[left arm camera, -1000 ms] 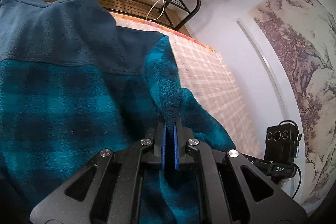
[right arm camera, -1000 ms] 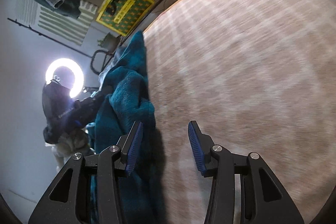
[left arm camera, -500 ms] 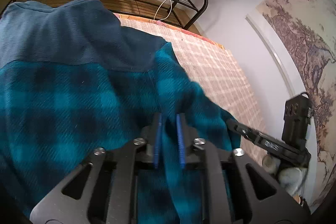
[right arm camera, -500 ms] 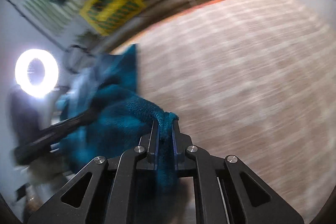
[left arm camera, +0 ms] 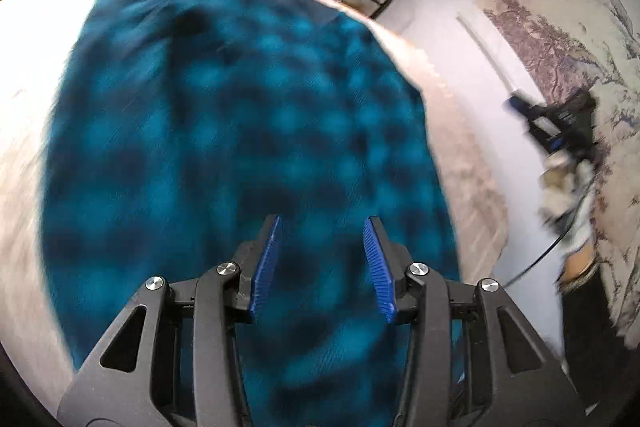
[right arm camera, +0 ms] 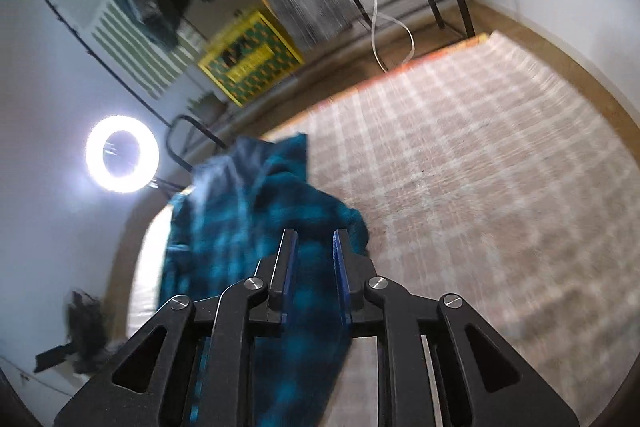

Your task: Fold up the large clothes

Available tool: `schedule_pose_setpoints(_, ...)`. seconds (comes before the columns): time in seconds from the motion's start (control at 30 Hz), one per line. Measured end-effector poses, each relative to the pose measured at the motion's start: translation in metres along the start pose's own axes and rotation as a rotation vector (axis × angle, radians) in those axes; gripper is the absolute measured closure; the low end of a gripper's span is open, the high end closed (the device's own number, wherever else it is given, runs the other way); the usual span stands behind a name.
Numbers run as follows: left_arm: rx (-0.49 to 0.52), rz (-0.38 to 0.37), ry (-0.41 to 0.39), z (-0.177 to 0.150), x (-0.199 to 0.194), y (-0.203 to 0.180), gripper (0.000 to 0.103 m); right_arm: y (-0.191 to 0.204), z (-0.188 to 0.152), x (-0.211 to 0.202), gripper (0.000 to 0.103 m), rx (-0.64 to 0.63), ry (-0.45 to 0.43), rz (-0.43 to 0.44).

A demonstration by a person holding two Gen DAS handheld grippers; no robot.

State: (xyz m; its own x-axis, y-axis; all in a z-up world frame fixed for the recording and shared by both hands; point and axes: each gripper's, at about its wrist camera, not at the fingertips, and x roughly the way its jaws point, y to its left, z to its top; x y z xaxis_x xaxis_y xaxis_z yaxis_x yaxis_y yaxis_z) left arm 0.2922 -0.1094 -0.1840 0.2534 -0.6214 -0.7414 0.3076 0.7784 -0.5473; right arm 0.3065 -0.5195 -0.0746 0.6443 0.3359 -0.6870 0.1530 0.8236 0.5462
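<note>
Motion blur smears the plaid fleece shirt (left arm camera: 240,147) — its lower edge cut off.

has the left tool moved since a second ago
Yes. The left tool has pulled back from the teal plaid garment, whose whole outline now shows, and swung left: the wall painting sits nearer the right edge. Its jaws are opening, gripping nothing.
</note>
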Motion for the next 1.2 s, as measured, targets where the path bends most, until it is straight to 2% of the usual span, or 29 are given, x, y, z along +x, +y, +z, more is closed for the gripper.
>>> schedule_pose_setpoints(0.13, -0.027, 0.069, 0.019, -0.060, -0.025, 0.034, 0.060, 0.017, -0.016, -0.071, 0.087, -0.023, -0.074, 0.051)
schedule_pose_setpoints(0.2, -0.014, 0.158, 0.012, -0.078, -0.029, 0.042, 0.060, 0.026, -0.029, -0.108, 0.087, -0.027, -0.103, 0.081)
schedule_pose_setpoints(0.23, -0.025, 0.151, 0.007, -0.081, -0.033, 0.044, 0.060, 0.030, -0.035, -0.123, 0.085, -0.032, -0.115, 0.089)
schedule_pose_setpoints(0.33, -0.018, 0.124, -0.054, -0.088, -0.057, 0.035, 0.060, 0.044, -0.060, -0.162, 0.063, -0.053, -0.133, 0.088)
schedule_pose_setpoints(0.4, 0.051, 0.137, -0.110, -0.095, -0.075, 0.015, 0.060, 0.051, -0.082, -0.180, 0.062, -0.072, -0.123, 0.077)
schedule_pose_setpoints(0.47, 0.099, 0.104, -0.128, -0.098, -0.084, -0.004, 0.060, 0.059, -0.109, -0.186, 0.062, -0.089, -0.089, 0.070)
schedule_pose_setpoints(0.6, 0.167, -0.026, -0.078, -0.103, -0.073, -0.045, 0.060, 0.058, -0.167, -0.163, 0.062, -0.069, 0.031, 0.066)
schedule_pose_setpoints(0.7, 0.152, -0.068, -0.028, -0.108, -0.050, -0.058, 0.059, 0.047, -0.203, -0.127, 0.063, -0.014, 0.128, 0.061)
schedule_pose_setpoints(0.8, 0.137, -0.082, 0.041, -0.112, -0.025, -0.066, 0.059, 0.034, -0.232, -0.091, 0.063, 0.077, 0.197, 0.103)
schedule_pose_setpoints(0.93, 0.063, -0.118, 0.122, -0.118, 0.001, -0.061, 0.059, 0.038, -0.253, -0.056, 0.063, 0.075, 0.251, 0.117)
schedule_pose_setpoints(1.07, 0.041, -0.119, 0.132, -0.118, 0.017, -0.060, 0.060, 0.041, -0.261, -0.025, 0.063, 0.070, 0.312, 0.102)
schedule_pose_setpoints(1.13, 0.017, -0.144, 0.142, -0.118, 0.023, -0.058, 0.070, 0.042, -0.266, -0.013, 0.063, 0.056, 0.347, 0.075)
schedule_pose_setpoints(1.2, 0.018, -0.149, 0.143, -0.117, 0.025, -0.059, 0.090, 0.043, -0.271, -0.005, 0.082, 0.043, 0.374, 0.061)
